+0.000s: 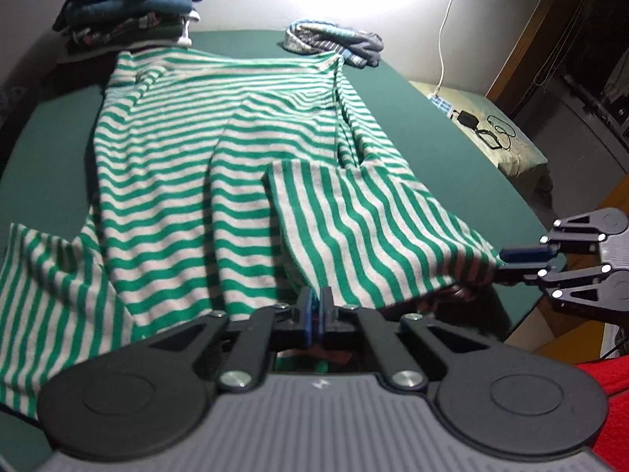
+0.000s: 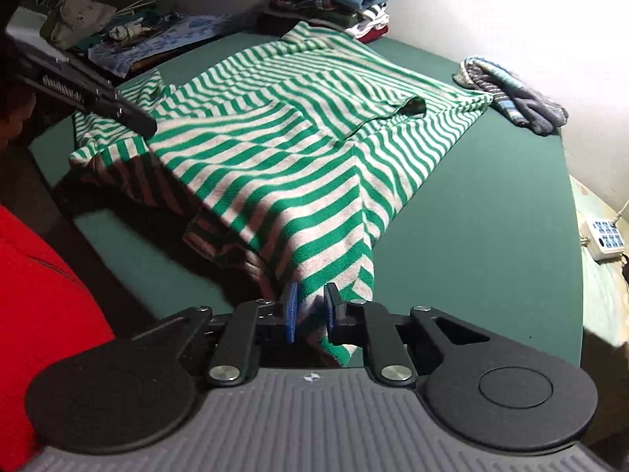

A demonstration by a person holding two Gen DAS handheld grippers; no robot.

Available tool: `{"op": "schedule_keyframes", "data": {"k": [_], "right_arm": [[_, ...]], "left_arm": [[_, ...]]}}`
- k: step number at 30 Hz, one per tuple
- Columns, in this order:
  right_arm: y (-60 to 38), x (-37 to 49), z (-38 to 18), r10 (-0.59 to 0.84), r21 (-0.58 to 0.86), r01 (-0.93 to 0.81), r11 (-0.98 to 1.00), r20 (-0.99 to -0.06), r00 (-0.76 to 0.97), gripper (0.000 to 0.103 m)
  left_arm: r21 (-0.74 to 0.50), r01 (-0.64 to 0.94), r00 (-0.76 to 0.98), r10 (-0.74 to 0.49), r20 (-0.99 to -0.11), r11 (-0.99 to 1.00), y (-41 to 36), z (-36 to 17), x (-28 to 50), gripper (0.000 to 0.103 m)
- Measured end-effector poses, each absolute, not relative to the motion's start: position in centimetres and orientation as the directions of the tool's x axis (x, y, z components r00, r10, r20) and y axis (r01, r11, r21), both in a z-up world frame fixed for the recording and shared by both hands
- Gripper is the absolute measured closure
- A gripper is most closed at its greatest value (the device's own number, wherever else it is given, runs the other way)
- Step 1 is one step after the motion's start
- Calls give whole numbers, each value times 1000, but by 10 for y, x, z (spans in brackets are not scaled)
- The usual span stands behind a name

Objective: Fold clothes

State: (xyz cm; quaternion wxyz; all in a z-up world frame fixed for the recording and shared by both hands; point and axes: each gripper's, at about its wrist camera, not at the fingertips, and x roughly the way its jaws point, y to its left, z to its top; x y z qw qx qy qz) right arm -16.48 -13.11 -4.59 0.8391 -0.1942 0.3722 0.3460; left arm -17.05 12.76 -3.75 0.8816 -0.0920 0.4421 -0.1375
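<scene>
Both tools (image 1: 314, 308) (image 2: 310, 312) pinch the soft, green-striped knit shirt's (image 1: 220, 165) hem.

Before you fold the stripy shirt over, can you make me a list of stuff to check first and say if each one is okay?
1. Left gripper pinching the green-and-white striped shirt: ok, jaws closed on the near edge.
2. Right gripper pinching the shirt: ok, cloth sits between its jaws.
3. Near edge lifted off the green table: ok, it hangs above the surface with shadow under it.
4. Far part of the shirt lying flat: not ok, a sleeve is folded over and there are wrinkles.
5. Landing spot free of other things: ok, the stack of folded clothes and the bundle of knitted items sit past the far edge.
6. Both layers of cloth gripped: cannot tell.
</scene>
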Motion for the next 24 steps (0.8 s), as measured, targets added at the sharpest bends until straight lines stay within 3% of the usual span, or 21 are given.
{"op": "schedule_keyframes", "data": {"k": [2,4,8,11,13,18,23,24], "right_arm": [[-124,-168,-42,473,-73,-744,664,-730,493,80],[-113,-169,-42,509,-77,-769,634,-707,491,70],[-82,-168,-58,553,-104,-826,555,-695,459,68],[-57,-172,-73,574,-182,-863,470,-680,456,77],[-50,-173,-72,596,-187,-873,451,-664,450,100],[-46,-170,-57,648,-120,-895,429,-650,398,101],[-42,-168,-69,603,-95,-911,400,-722,340,101],[-48,-167,-64,608,-74,-907,414,-720,336,95]], "left_arm": [[-275,169,565,-322,-760,946,127,-41,-170,103],[-265,179,566,-320,-760,947,125,-43,-171,103],[-272,172,571,-321,-756,947,129,-41,-170,103],[-270,170,581,-317,-749,948,131,-36,-169,103],[-265,166,586,-311,-748,950,134,-33,-169,103],[-257,160,584,-301,-754,953,142,-31,-169,103],[-231,186,557,-296,-776,955,144,-37,-166,103],[-214,198,563,-289,-774,957,145,-35,-166,103]]}}
